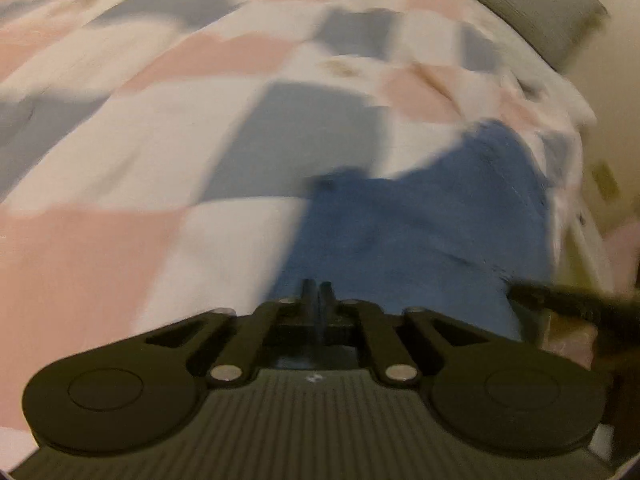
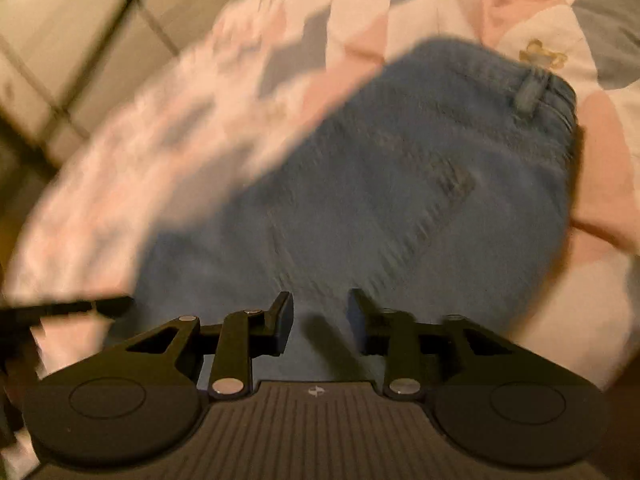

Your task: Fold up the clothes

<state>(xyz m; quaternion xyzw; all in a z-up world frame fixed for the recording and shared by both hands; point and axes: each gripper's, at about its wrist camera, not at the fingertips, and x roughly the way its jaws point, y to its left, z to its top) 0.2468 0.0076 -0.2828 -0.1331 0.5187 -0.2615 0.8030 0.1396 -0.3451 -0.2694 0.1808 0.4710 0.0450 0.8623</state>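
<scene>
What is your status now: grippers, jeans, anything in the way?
Left gripper shut at jeans edge, grip unclear. Right gripper open over jeans. Jeans lie on quilt. No obstacle seen.

Both cameras sit on the tongs and look forward and steeply down, close over the bed (image 1: 120, 184). The left wrist view faces along the checkered quilt toward a grey pillow (image 1: 536, 8). The right wrist view faces the bed edge and tiled floor (image 2: 60, 40). Both share the jeans (image 2: 380, 184).
</scene>
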